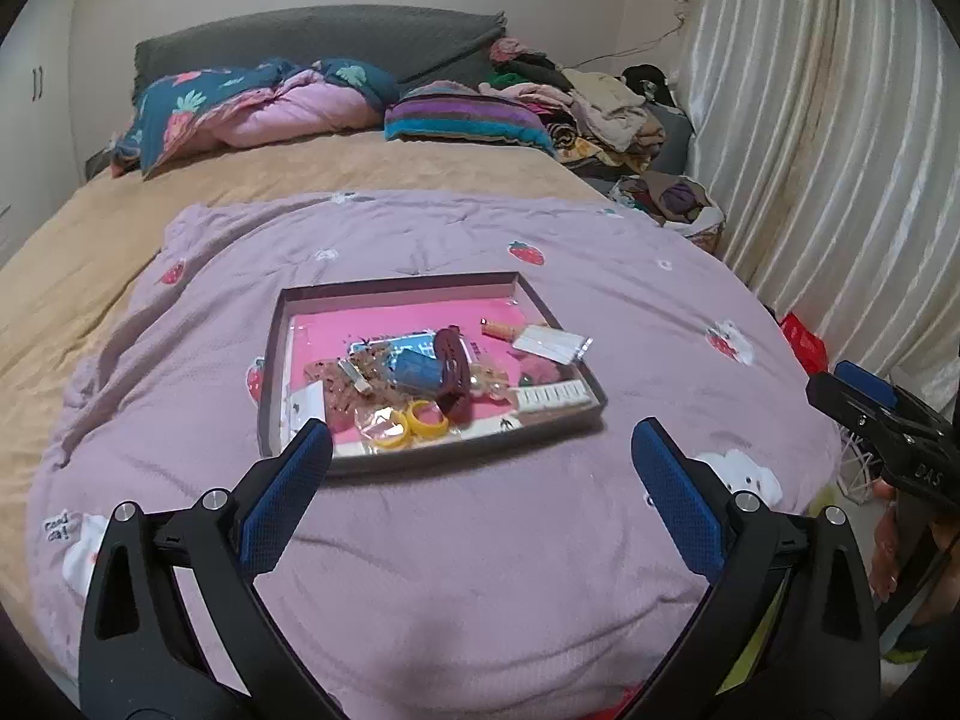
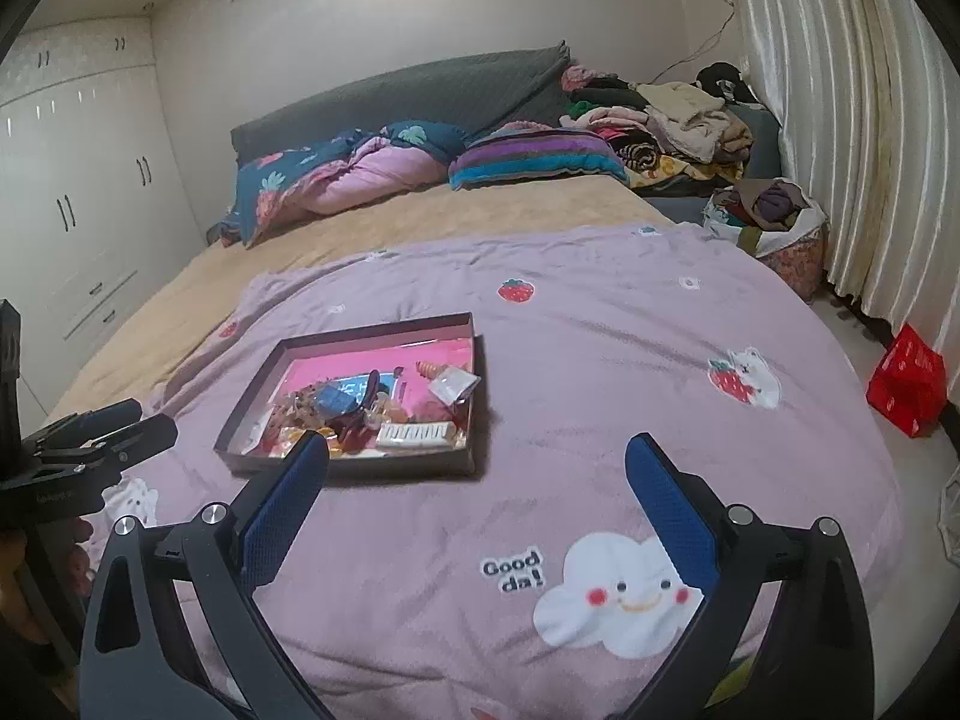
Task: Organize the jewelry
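Jewelry point(image 1: 420, 384) heaped loose in shallow tray point(image 1: 396, 288) on lilac quilt point(image 1: 480, 570) at foot of bed point(image 1: 90, 252); judged barely begun, nothing sorted or lifted out, whole pile left to do. Left gripper point(image 1: 480, 438) spread wide and empty, hovering short of tray's near edge. Right gripper point(image 2: 477, 450) likewise wide and empty, aimed at quilt just right of tray. Yellow rings point(image 1: 420, 420), dark brown clip point(image 1: 453, 372), blue card point(image 1: 414, 369) and white strip point(image 1: 555, 399) tangled together with clear packets. Smaller pieces too blurred to name. Near-left corner of tray masked by left gripper's finger. Hands mostly cut off at frame edges. No separate compartments made out inside tray.
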`<act>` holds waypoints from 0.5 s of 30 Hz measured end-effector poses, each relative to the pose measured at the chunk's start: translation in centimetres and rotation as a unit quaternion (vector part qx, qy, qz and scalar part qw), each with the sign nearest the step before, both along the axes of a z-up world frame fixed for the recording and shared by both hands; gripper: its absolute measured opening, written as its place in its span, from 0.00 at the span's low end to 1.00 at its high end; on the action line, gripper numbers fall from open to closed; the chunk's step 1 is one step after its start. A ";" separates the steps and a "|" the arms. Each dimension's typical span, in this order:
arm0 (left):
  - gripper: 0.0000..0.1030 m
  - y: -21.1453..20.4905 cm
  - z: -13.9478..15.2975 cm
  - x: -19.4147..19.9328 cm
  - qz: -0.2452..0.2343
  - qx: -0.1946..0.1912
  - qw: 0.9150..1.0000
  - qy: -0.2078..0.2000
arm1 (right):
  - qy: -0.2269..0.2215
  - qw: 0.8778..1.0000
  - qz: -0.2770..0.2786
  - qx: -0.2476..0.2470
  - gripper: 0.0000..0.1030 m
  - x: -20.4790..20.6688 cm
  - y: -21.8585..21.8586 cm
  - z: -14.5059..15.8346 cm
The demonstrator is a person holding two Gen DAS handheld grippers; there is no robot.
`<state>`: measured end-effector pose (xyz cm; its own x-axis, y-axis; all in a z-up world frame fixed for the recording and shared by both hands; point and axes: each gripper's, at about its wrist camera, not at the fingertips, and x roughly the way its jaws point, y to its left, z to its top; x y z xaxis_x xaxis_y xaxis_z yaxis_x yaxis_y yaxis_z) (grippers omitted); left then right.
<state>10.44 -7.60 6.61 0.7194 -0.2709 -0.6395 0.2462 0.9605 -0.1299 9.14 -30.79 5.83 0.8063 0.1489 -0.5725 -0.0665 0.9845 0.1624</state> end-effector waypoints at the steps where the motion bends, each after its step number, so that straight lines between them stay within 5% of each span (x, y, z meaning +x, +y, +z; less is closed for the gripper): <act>1: 0.91 -0.1 -0.1 -0.5 0.000 0.002 1.000 -0.003 | -0.001 1.000 -0.002 0.001 0.96 -0.6 -0.1 -0.2; 15: 0.91 0.2 -4.1 -4.2 0.017 0.016 1.000 0.021 | 0.019 1.000 0.003 0.004 0.96 -4.2 1.5 -4.0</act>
